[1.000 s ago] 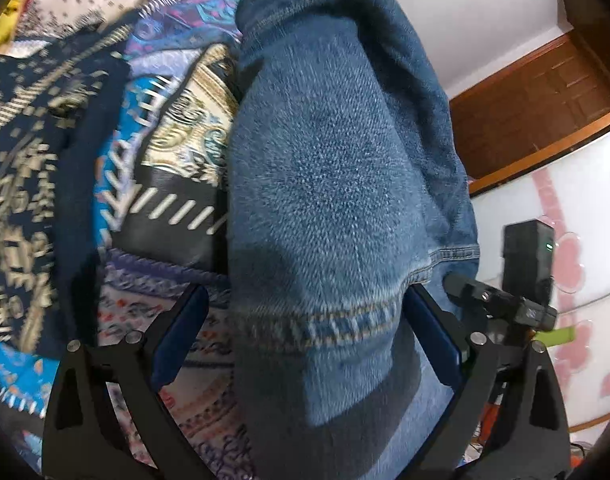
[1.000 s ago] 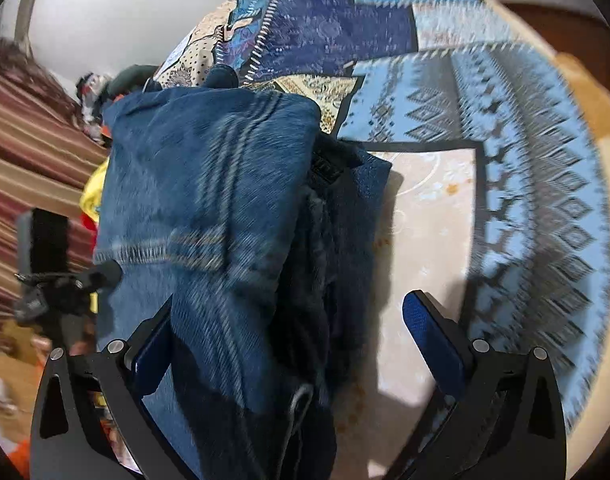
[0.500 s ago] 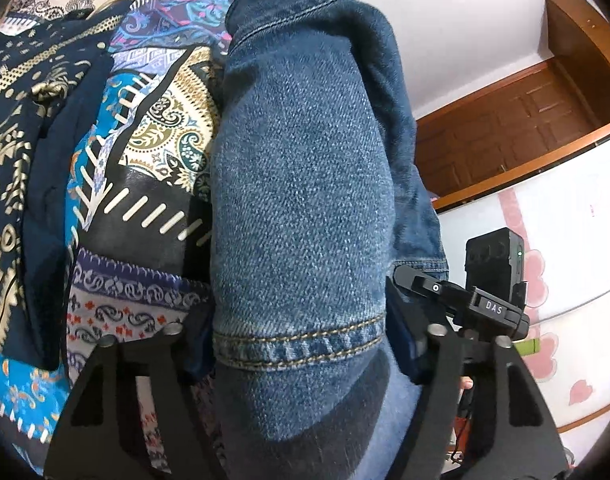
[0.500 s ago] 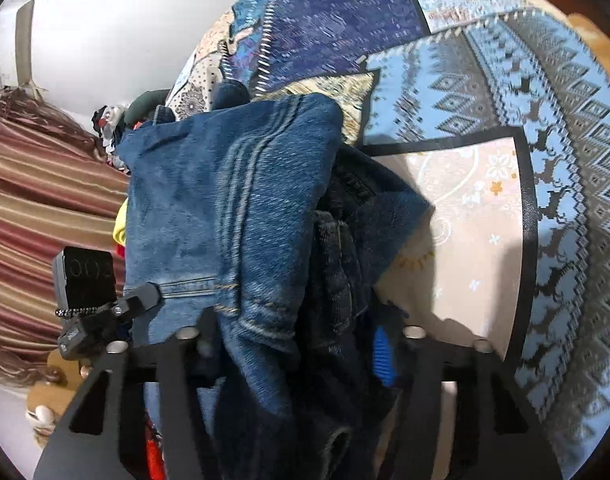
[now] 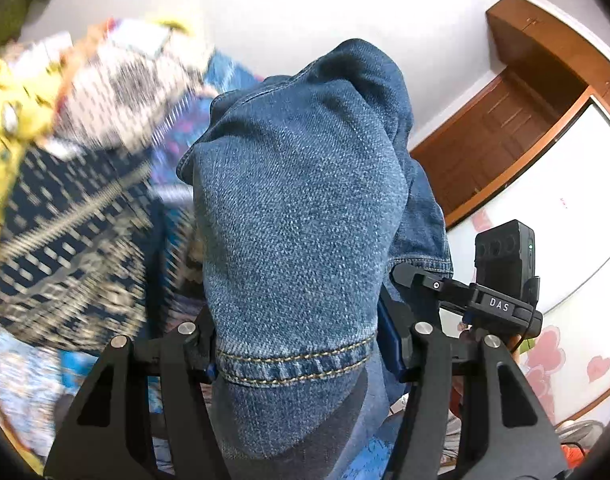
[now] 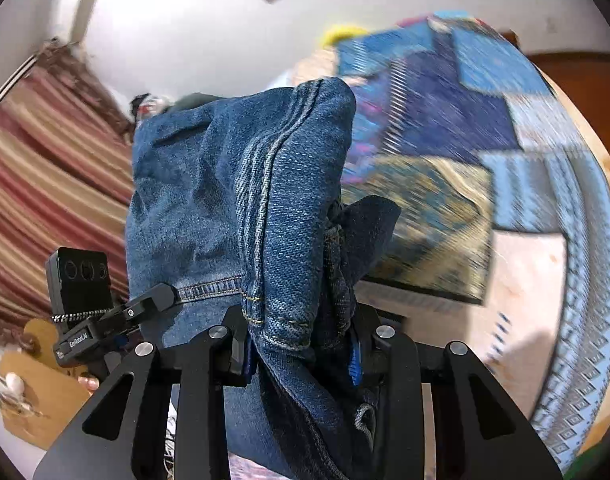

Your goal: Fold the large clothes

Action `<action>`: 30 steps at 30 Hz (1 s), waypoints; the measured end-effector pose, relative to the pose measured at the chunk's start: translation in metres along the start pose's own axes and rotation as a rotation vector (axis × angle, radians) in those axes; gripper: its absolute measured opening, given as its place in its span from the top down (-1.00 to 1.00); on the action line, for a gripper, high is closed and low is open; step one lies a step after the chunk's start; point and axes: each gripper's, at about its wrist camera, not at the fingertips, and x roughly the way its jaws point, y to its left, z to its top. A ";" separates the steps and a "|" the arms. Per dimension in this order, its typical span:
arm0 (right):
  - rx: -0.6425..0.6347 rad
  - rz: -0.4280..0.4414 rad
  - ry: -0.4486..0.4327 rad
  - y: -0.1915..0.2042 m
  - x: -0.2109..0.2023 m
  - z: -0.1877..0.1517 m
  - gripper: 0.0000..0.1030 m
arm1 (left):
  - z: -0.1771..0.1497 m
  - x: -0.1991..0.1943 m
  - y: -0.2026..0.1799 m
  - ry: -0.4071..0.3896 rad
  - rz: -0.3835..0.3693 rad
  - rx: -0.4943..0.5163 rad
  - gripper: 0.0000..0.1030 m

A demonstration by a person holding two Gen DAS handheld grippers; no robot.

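Clearly mid-fold: the left gripper (image 5: 297,354) clamped the jeans (image 5: 305,216) at a stitched hem, the right gripper (image 6: 301,344) pinched their bunched seam — denim raised above the patchwork bedspread (image 6: 505,128). Next, probably, laying it flat — evenly.

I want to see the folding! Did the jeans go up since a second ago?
Yes. The jeans, clamped by both grippers, have lifted: in the left view they now rise past the patterned blanket against the white wall, which was mostly hidden before.
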 end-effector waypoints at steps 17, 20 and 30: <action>-0.032 -0.008 0.078 0.060 0.174 0.018 0.40 | 0.063 -0.034 0.174 -0.056 0.174 -0.161 -0.16; 0.013 -0.073 0.131 0.034 0.222 0.009 0.40 | 0.056 0.005 0.226 0.018 0.229 -0.272 -0.17; -0.110 -0.175 0.126 0.013 0.228 -0.012 -0.15 | 0.026 0.016 0.250 0.001 0.281 -0.263 -0.54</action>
